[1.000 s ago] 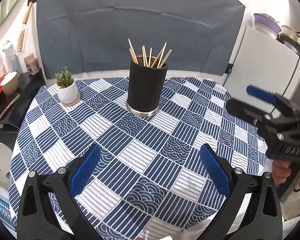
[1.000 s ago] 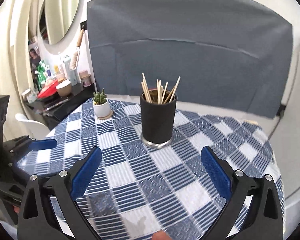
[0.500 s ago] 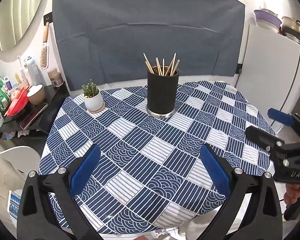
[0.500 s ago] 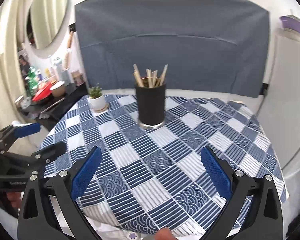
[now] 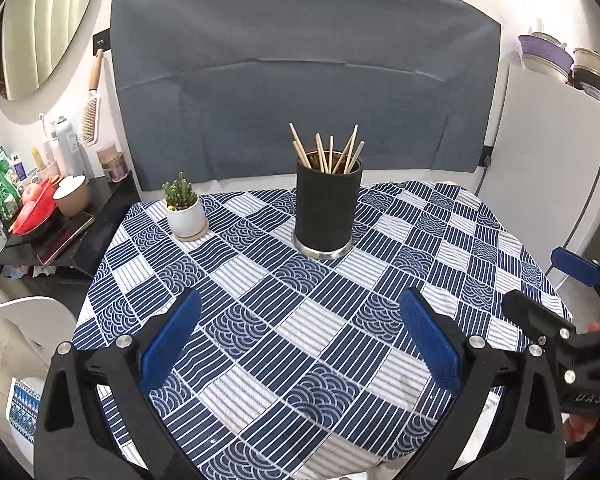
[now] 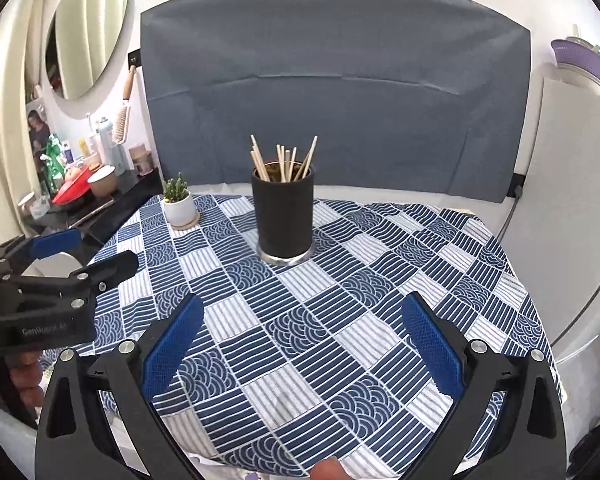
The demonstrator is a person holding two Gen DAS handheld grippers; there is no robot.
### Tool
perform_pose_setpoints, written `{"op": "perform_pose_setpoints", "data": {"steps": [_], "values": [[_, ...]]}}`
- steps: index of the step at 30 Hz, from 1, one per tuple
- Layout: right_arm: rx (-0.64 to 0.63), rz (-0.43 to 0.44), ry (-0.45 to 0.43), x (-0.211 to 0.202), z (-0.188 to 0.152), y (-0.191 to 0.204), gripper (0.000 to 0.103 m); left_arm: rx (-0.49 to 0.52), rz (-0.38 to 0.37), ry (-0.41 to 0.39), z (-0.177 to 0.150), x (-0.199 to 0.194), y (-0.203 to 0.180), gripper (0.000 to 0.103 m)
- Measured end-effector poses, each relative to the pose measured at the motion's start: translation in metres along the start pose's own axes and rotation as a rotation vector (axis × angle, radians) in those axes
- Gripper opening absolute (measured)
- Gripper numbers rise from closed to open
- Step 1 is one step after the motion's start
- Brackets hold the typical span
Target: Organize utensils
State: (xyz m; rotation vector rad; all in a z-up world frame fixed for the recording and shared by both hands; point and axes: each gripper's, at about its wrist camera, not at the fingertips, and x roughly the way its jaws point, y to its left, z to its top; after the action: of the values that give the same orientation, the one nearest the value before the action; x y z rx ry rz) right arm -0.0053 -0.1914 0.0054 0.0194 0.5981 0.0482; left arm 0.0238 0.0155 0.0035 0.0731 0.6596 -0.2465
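- The left gripper (image 5: 300,340) was spread wide and held nothing, its blue pads (image 5: 171,342) hanging above the near part of the table.
- The right gripper (image 6: 302,342) was likewise spread wide and empty, low over the near edge of the blue patterned tablecloth (image 6: 340,320).
- The chopsticks (image 5: 328,156) stood tips-up, fanned loosely, inside the black cylindrical holder (image 5: 326,208), which sat upright toward the far side of the table, well apart from both grippers.
- A small potted succulent (image 5: 182,210) on its coaster sat to the left of the holder, apart from it.
- No loose utensil showed on the cloth, so the sorting looked finished, or nearly so, with both tools clear of the holder.
- Any further step would call for little: keep both grippers wide, back and low so no finger clips the leaning sticks or tips the tall holder; if a stick needed straightening, come down from above, not from the side.
- Against the frame a second earlier, both cameras sat farther back from the holder: it looked smaller, more of the cloth and the table's near edge showed, and the grey backdrop (image 6: 336,92) was visible nearly whole.
- In the left view, the right gripper had dropped lower along the right edge.
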Motion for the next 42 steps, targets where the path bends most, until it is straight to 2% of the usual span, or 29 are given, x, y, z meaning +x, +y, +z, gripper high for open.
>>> {"op": "perform_pose_setpoints", "data": {"steps": [3, 14, 25, 42], "values": [[-0.001, 0.002, -0.002, 0.005, 0.004, -0.006, 0.095, 0.028, 0.027, -0.009, 0.003, 0.002, -0.010, 0.097], [0.021, 0.010, 0.001, 0.021, 0.015, -0.016, 0.095, 0.016, 0.118, 0.005, 0.009, 0.014, -0.011, 0.097], [0.019, 0.011, 0.045, 0.028, 0.012, -0.019, 0.095, -0.005, 0.103, 0.012, 0.009, 0.018, -0.013, 0.097], [-0.004, 0.006, 0.039, 0.019, 0.006, -0.012, 0.095, -0.024, 0.090, 0.009, 0.004, 0.010, -0.007, 0.097]]}}
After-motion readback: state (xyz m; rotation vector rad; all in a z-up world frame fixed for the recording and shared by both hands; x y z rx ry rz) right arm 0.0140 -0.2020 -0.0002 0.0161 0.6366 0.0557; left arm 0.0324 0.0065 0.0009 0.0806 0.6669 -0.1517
